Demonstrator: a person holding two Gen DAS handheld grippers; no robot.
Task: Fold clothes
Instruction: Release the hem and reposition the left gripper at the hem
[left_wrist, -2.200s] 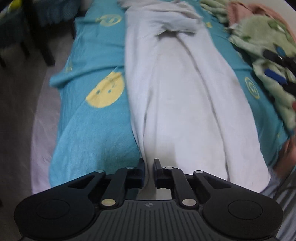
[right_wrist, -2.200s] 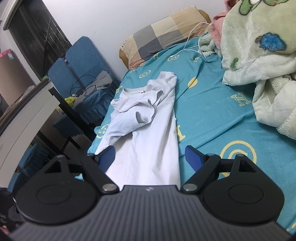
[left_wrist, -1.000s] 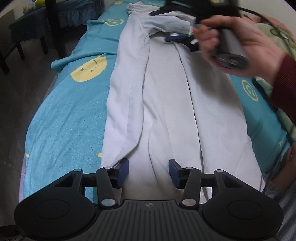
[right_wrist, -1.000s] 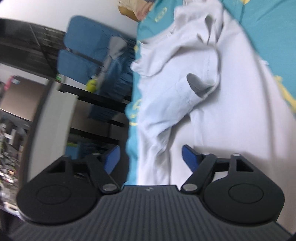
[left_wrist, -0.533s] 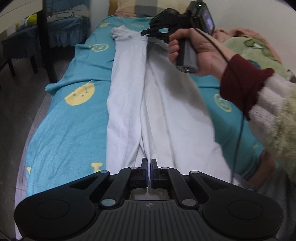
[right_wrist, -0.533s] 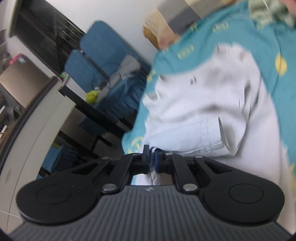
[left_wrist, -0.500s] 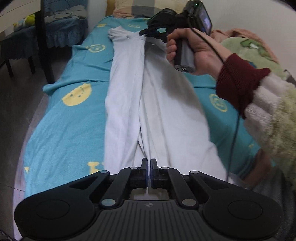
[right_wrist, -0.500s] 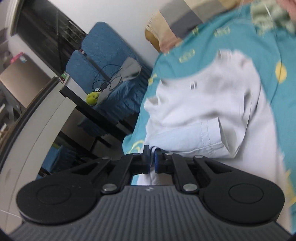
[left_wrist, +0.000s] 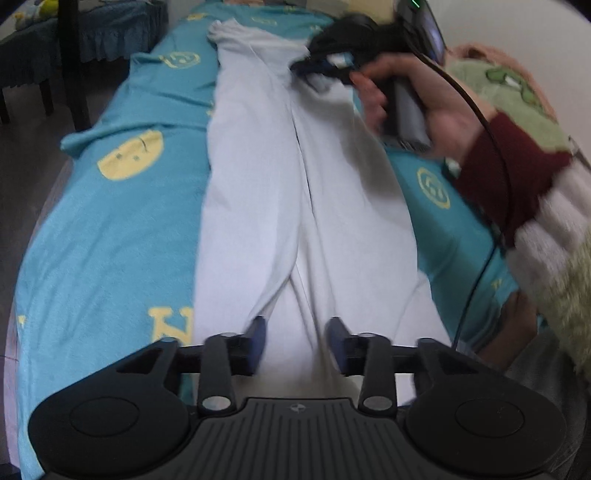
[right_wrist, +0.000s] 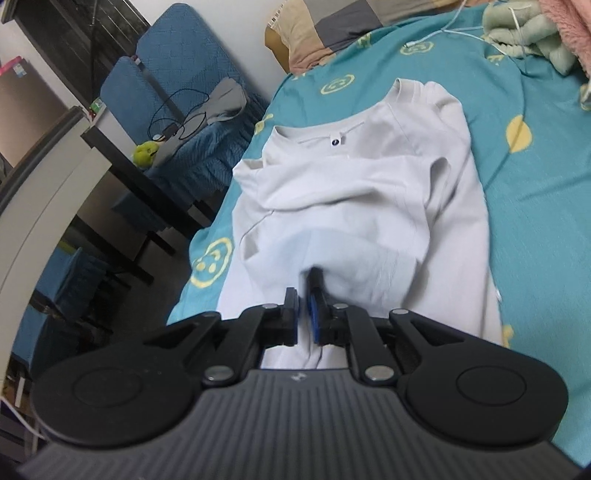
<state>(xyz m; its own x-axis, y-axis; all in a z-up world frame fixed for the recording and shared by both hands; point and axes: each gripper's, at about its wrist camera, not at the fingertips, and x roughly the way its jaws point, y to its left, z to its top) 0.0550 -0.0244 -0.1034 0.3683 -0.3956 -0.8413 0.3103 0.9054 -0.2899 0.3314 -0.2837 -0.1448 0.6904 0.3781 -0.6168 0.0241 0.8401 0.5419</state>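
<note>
A teal bedsheet (left_wrist: 110, 229) with yellow smiley prints covers the bed, and a white T-shirt (left_wrist: 295, 192) lies lengthwise along it, both long sides folded in toward the middle. The left gripper (left_wrist: 295, 341) hovers at the hem, jaws spread wide, holding nothing. Up near the collar, the right gripper (right_wrist: 303, 315) is almost closed, with a fold of sleeve fabric pinched between its blue pads (right_wrist: 314, 317).
</note>
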